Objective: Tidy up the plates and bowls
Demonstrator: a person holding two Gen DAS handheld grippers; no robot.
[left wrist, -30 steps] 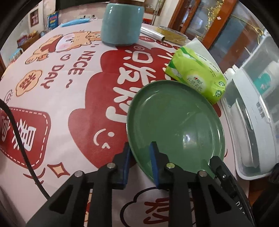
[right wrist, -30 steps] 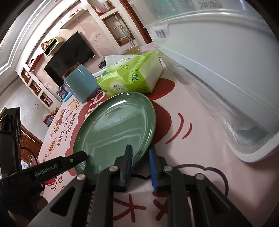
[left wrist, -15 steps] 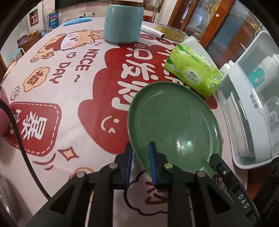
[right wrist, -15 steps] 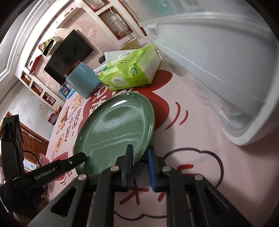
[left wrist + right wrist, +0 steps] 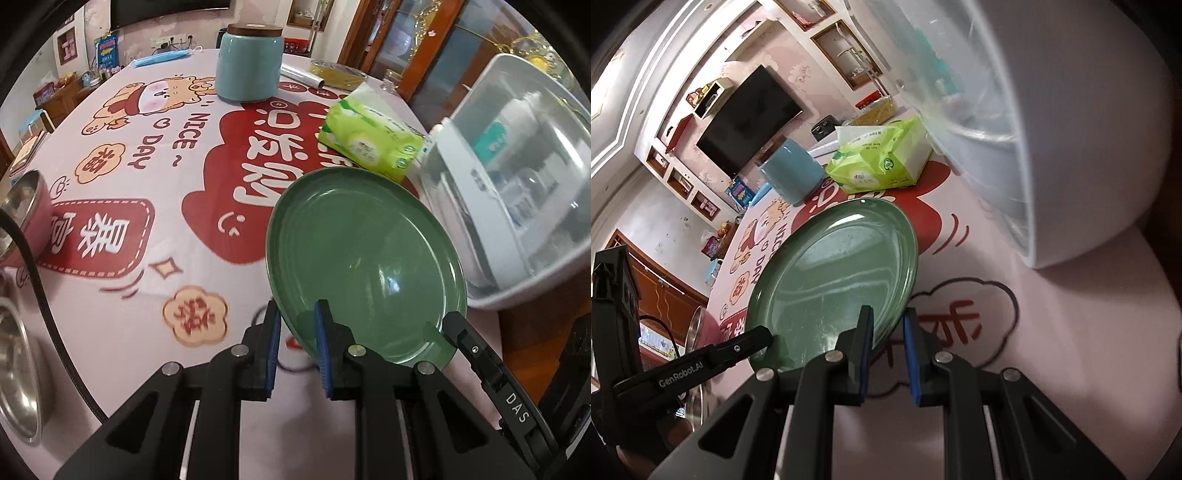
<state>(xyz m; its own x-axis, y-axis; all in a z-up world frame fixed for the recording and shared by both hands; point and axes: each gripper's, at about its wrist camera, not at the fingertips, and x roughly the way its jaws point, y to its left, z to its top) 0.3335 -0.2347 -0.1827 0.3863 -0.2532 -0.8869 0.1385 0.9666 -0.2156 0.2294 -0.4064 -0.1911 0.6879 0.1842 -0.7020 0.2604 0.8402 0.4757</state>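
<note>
A green plate (image 5: 365, 258) is held tilted above the printed tablecloth. My left gripper (image 5: 297, 325) is shut on its near left rim. My right gripper (image 5: 888, 328) is shut on its near right rim; the plate (image 5: 834, 273) fills the middle of the right wrist view. A finger of the right gripper shows at the plate's right edge in the left wrist view. A pink steel-lined bowl (image 5: 22, 218) and a steel bowl (image 5: 14, 373) sit at the left.
A clear-lidded white dish rack box (image 5: 517, 192) stands at the right table edge, also in the right wrist view (image 5: 1052, 129). A green tissue pack (image 5: 369, 144), a blue canister (image 5: 249, 61) and a foil roll (image 5: 303, 75) stand behind the plate.
Both grippers have lifted the plate off the table and drawn it back toward the near edge. The bowls at the left have come into view.
</note>
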